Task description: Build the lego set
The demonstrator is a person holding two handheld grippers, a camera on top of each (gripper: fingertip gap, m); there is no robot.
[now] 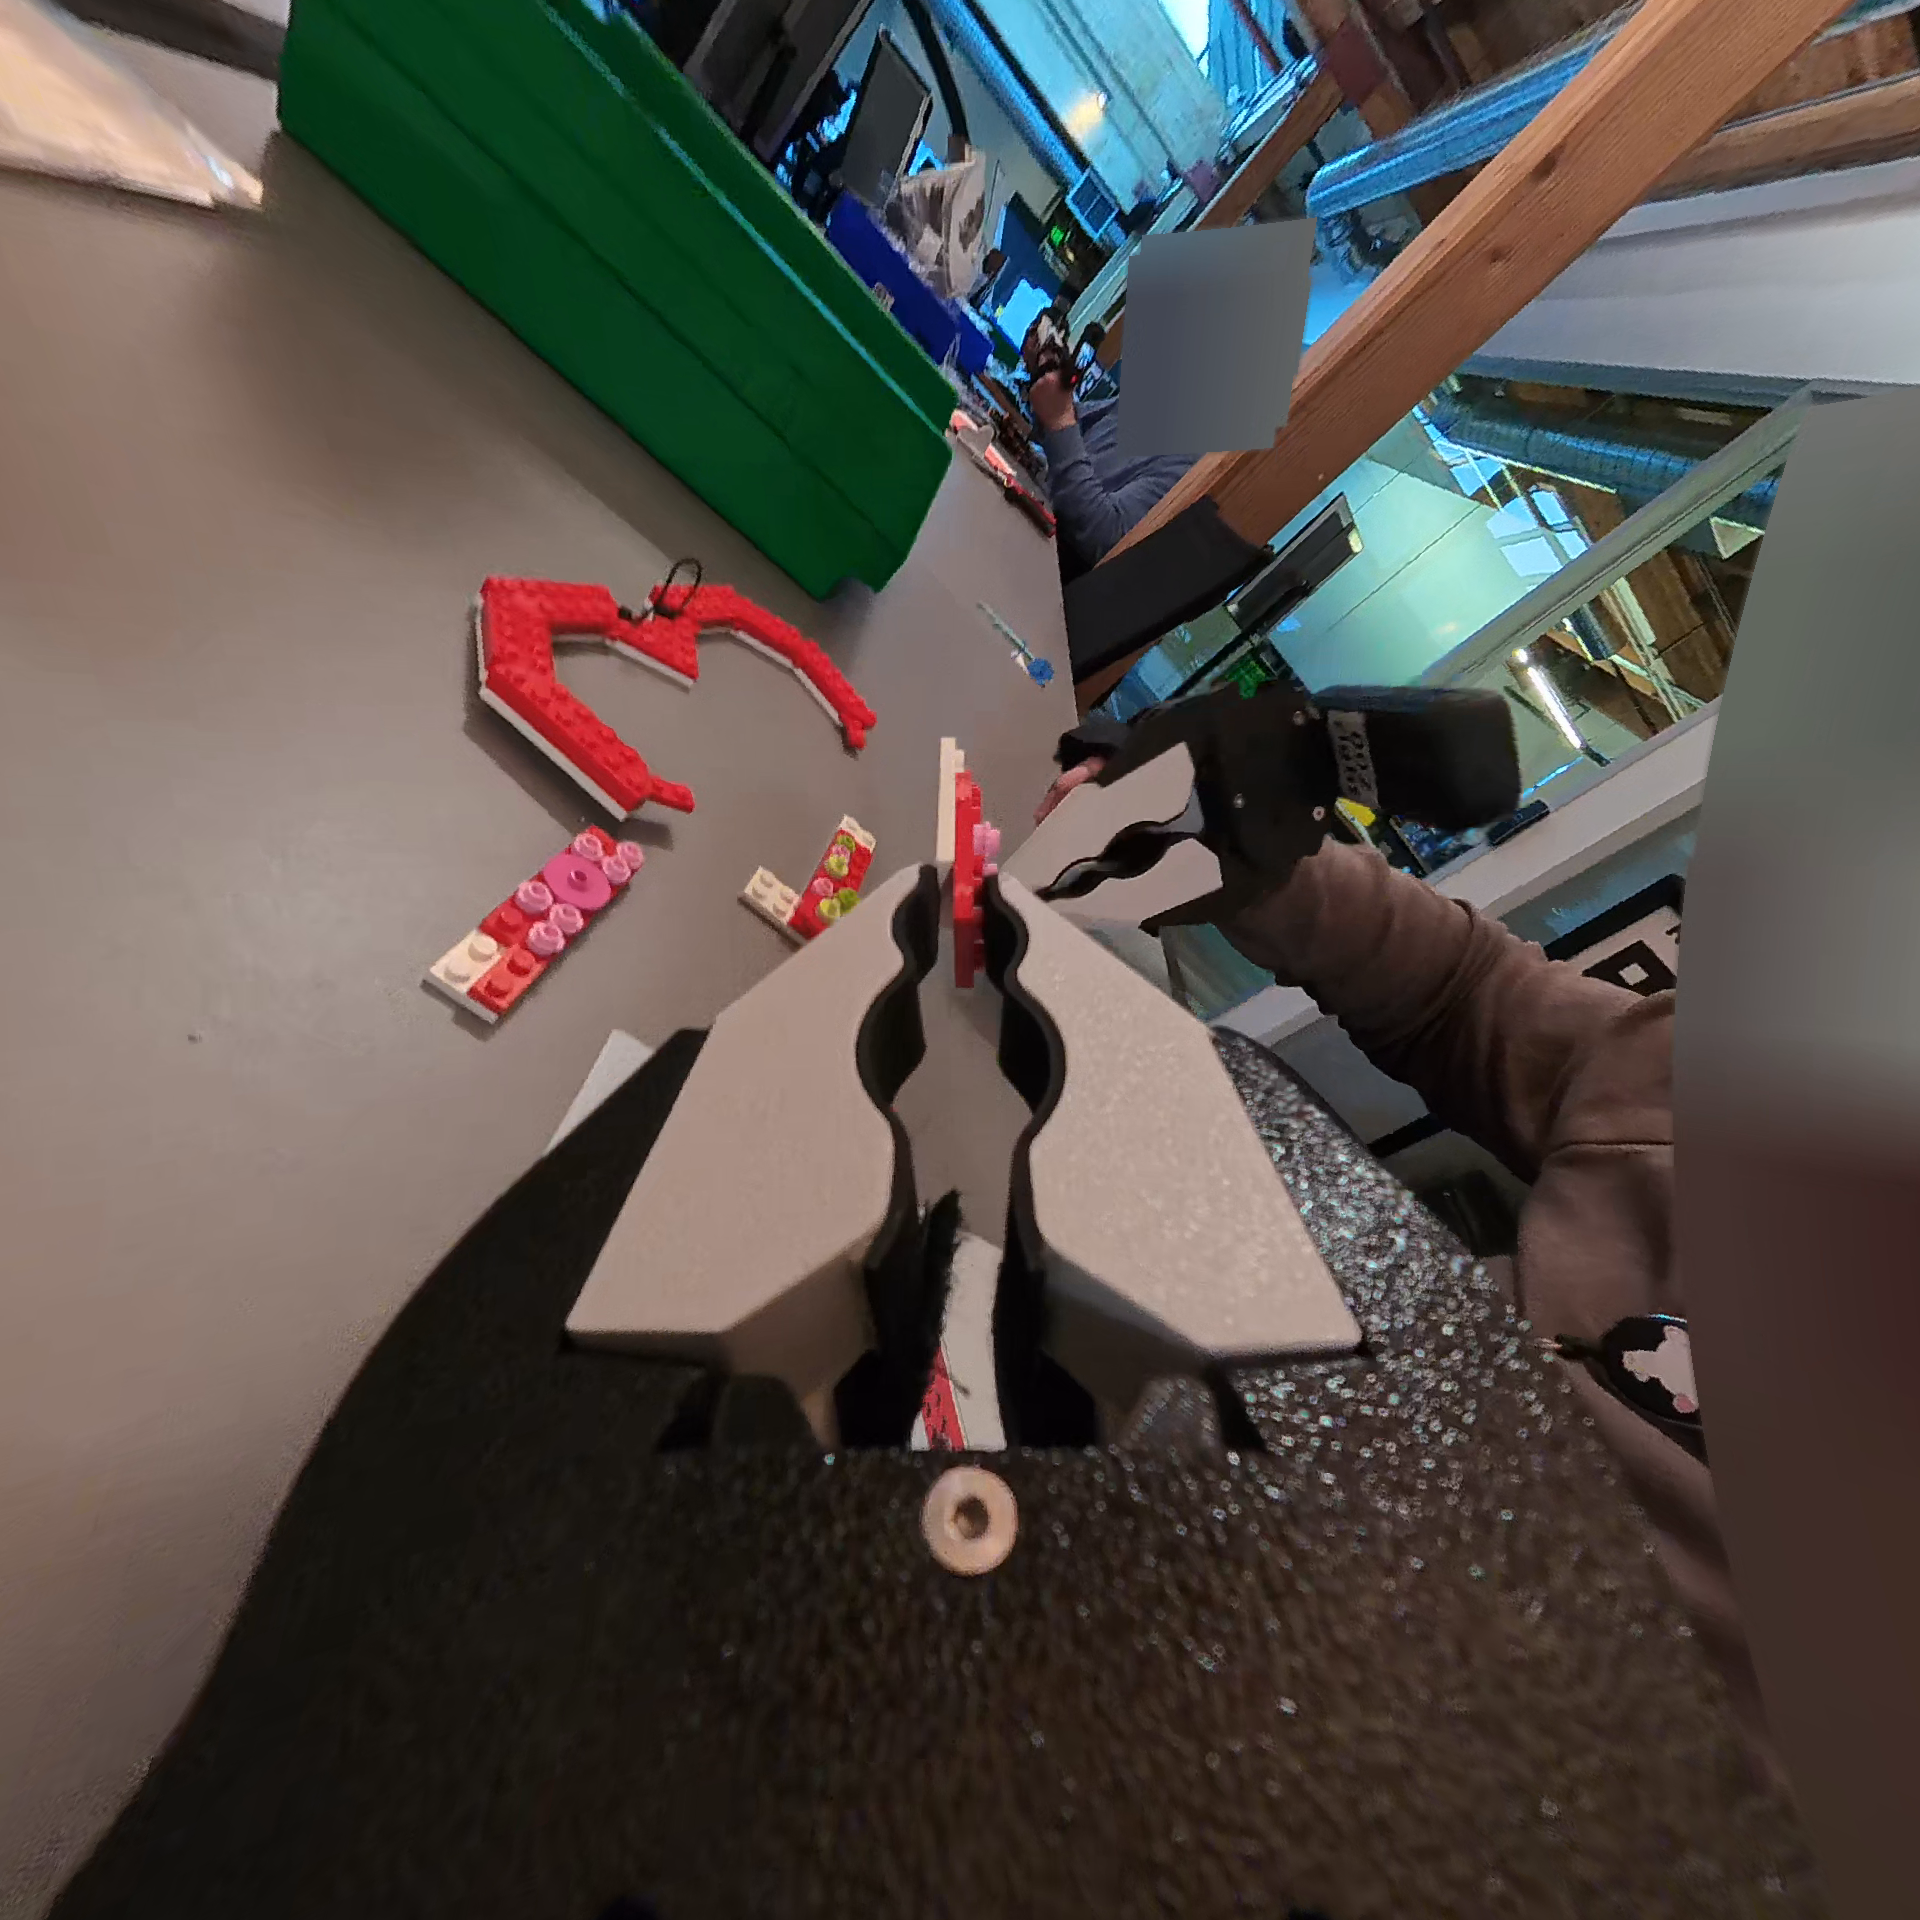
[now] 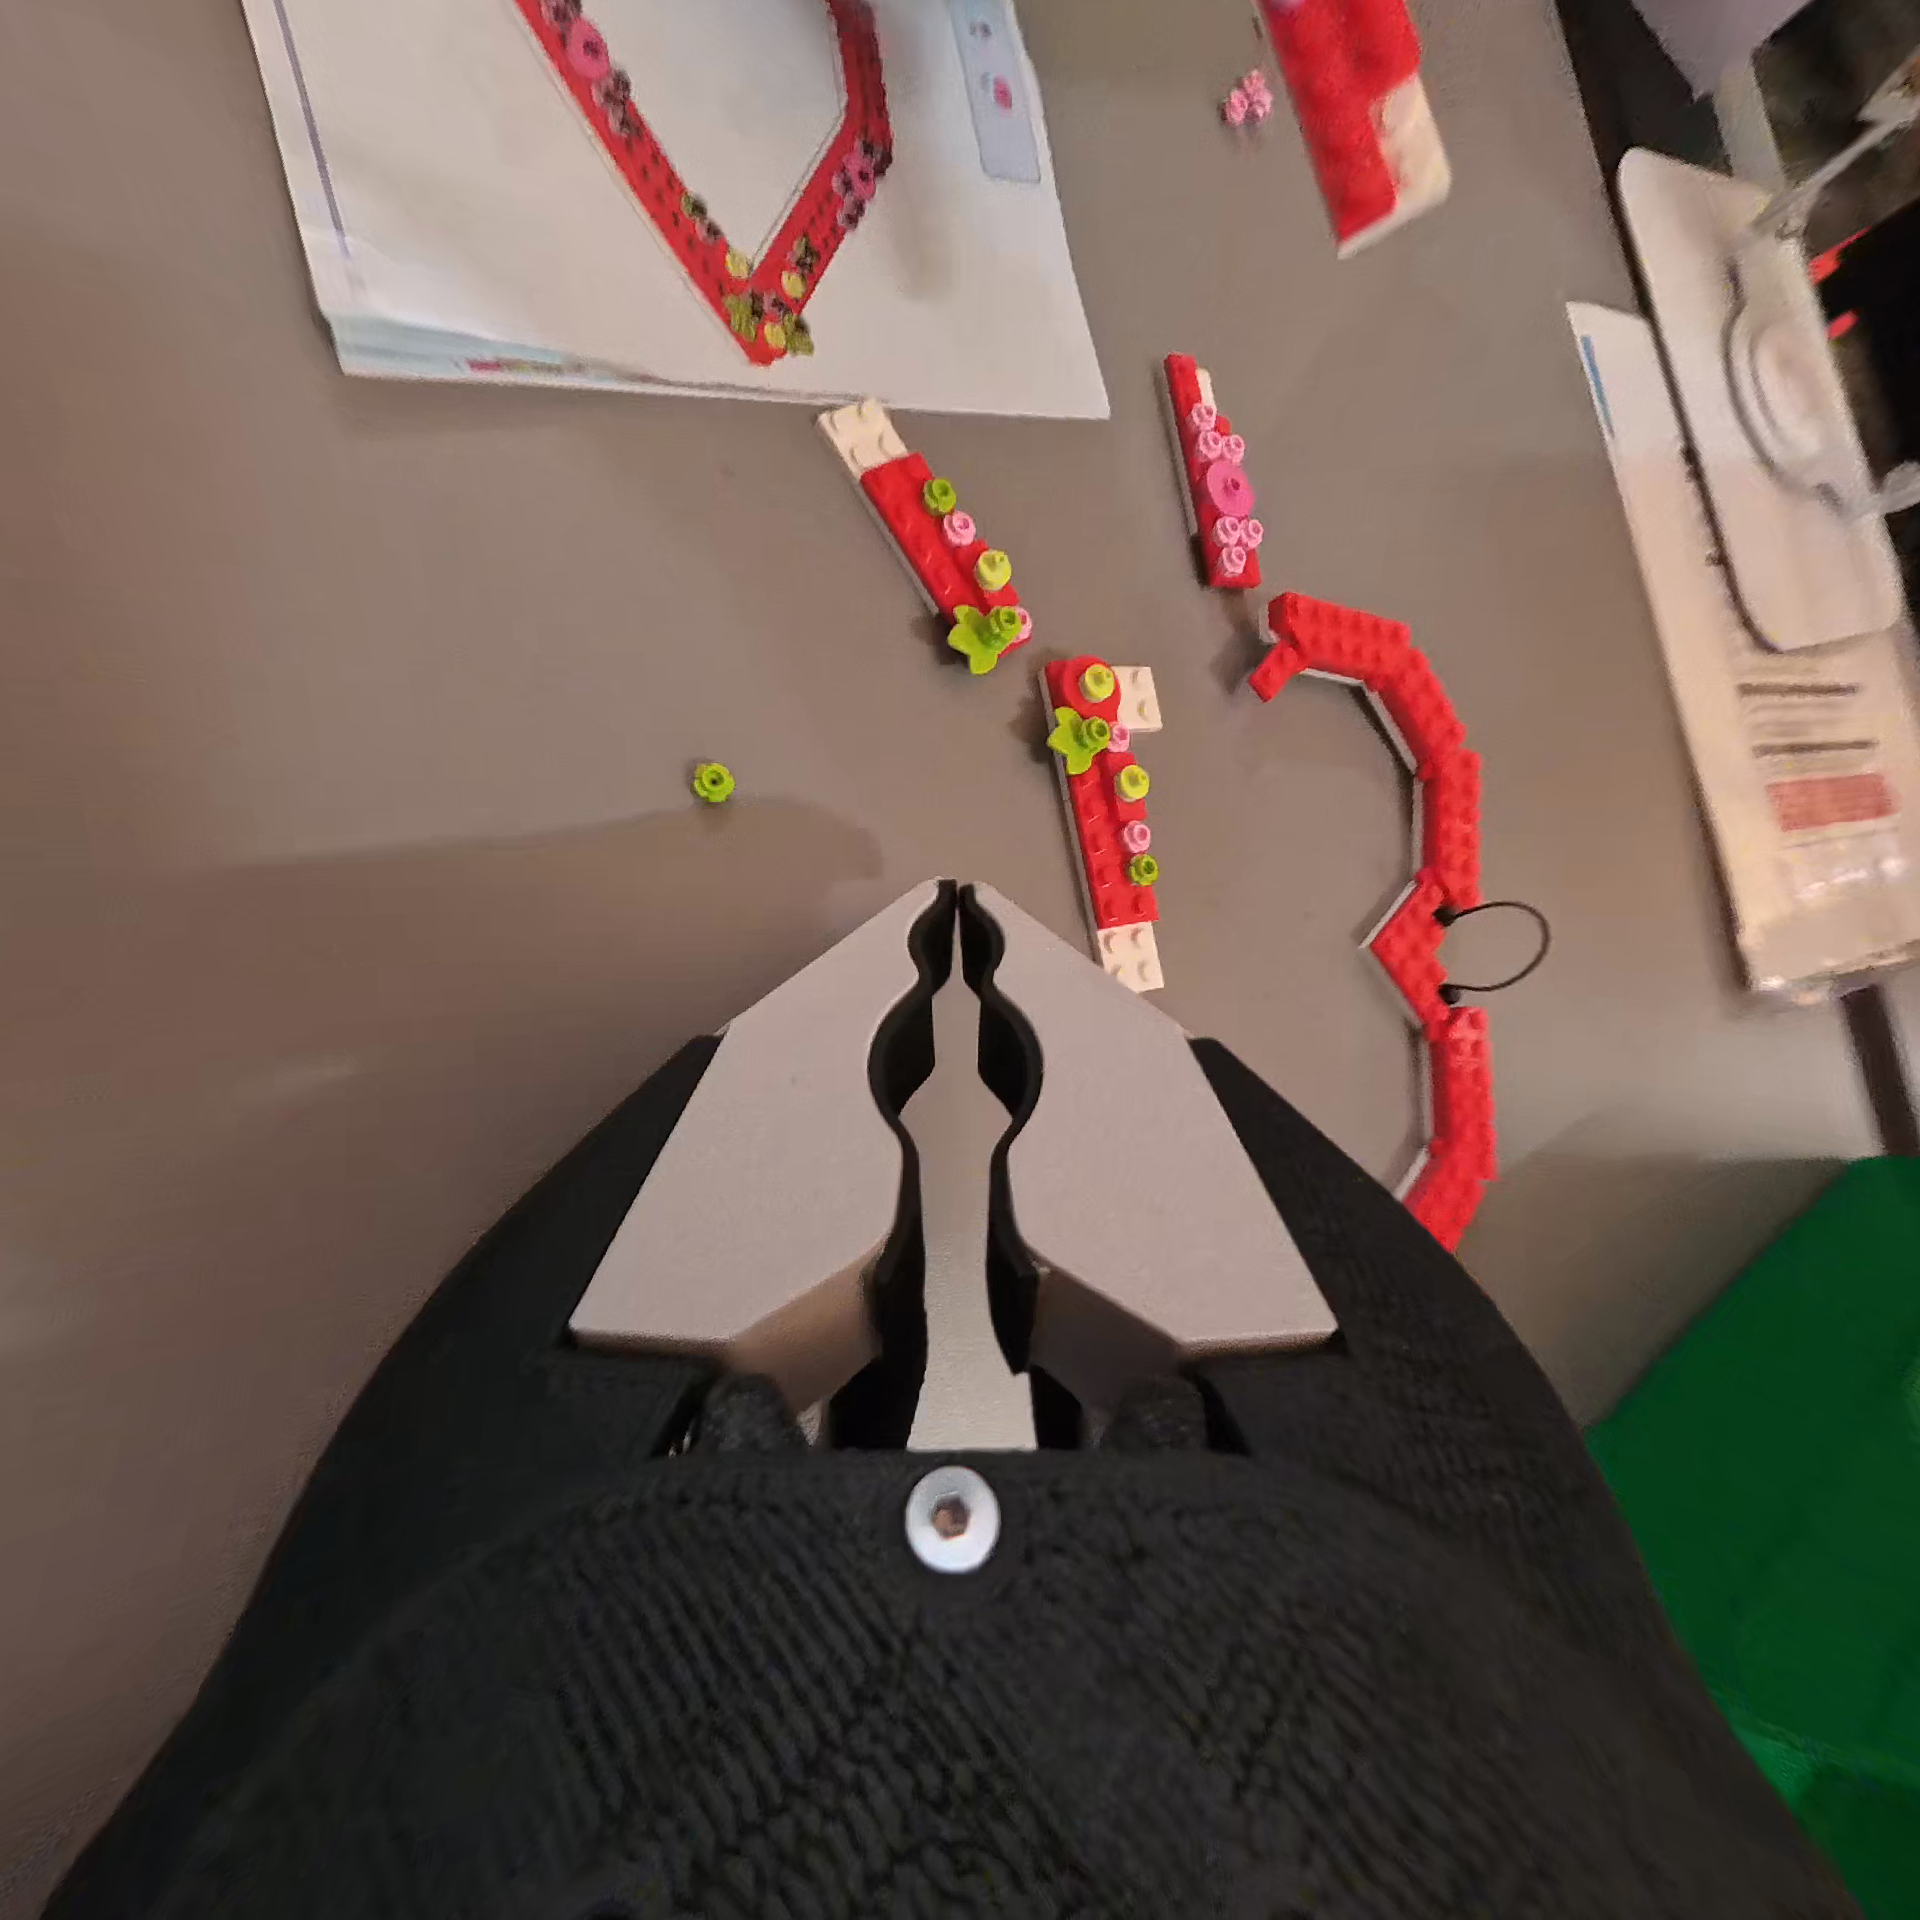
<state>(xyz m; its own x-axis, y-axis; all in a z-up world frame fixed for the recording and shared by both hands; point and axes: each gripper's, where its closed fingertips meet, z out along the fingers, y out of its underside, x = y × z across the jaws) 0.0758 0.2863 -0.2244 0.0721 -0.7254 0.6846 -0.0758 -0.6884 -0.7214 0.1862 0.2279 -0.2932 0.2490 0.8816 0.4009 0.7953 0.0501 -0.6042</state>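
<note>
Standing edge-on between the tips of the left gripper (image 1: 961,914), a red and white lego strip (image 1: 964,862) with pink studs is clamped and held above the grey worktop (image 1: 260,831). On that worktop lie the red curved frame (image 2: 1423,831), two flowered strips (image 2: 956,540) (image 2: 1107,800), a pink-studded strip (image 2: 1221,478) and a loose green stud (image 2: 713,781), below an instruction booklet (image 2: 468,239). Over them the right gripper (image 2: 954,902) hangs with its tips pressed together on nothing. A green bin (image 1: 623,270) sits beyond.

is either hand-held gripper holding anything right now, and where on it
The left hand-held gripper pinches a red and white lego strip by its near end, edge-on between the fingertips. The right hand-held gripper is shut on nothing.
</note>
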